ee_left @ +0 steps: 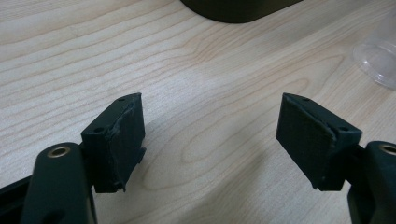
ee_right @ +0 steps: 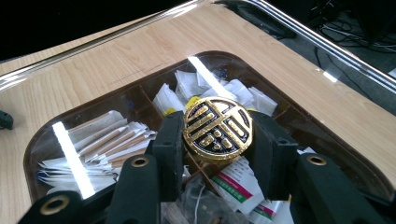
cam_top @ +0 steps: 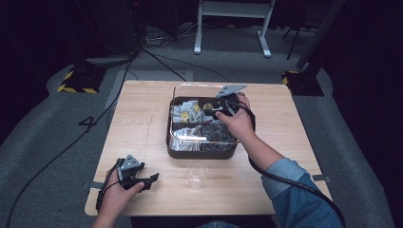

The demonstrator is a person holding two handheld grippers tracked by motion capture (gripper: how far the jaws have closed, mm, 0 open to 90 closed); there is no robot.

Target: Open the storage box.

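Note:
A dark compartment box stands in the middle of the table under a clear lid that has a round black-and-gold knob. My right gripper is shut on that knob, one jaw on each side. From above, the right gripper hangs over the box's far right part, and the lid looks slightly lifted off the box. Through the lid I see paper sachets and wrapped sticks. My left gripper rests low at the table's near left, jaws wide apart. Nothing is between the left gripper's pads.
A clear plastic cup stands upright near the front edge, between the box and the left gripper, and also at the right edge. The box's corner lies ahead of the left jaws. Cables trail off the table over the grey floor.

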